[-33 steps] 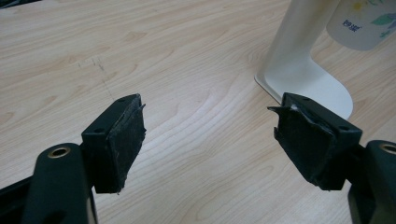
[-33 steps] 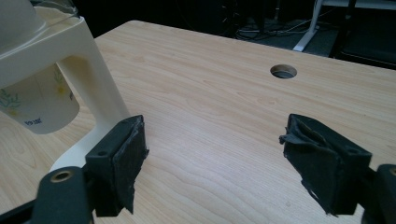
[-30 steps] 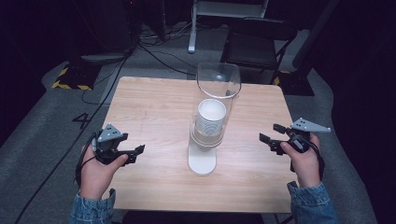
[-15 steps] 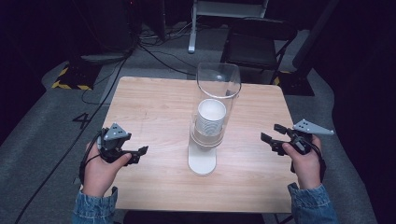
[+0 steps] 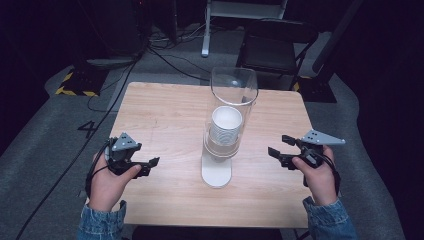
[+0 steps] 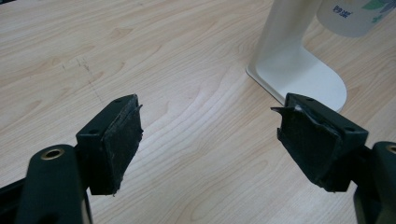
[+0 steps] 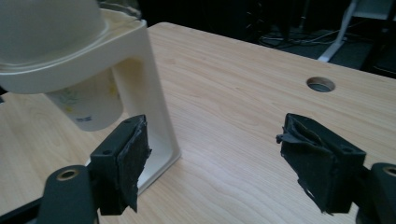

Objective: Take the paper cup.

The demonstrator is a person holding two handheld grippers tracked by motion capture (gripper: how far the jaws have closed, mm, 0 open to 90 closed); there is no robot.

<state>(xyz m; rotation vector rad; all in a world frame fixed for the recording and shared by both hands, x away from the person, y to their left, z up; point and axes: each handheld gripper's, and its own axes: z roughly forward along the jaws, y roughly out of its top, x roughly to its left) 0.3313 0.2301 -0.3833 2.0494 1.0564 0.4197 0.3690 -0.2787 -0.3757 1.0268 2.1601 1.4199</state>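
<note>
Little has shifted since a second ago: my right tongs (image 5: 278, 147) edged slightly and their jaws have just been opening, nothing between them. Centre counter (image 5: 165, 112), the cup dispenser (image 5: 223, 145) stands untouched, cups (image 5: 226, 125) stacked for pulling. Left tongs (image 5: 150, 165) wait open, empty.

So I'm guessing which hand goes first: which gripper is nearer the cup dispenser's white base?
Roughly even, the left slightly nearer. The left gripper sits left of the white base, the right gripper right of it and a bit farther back. Both are open, apart from it.
</note>
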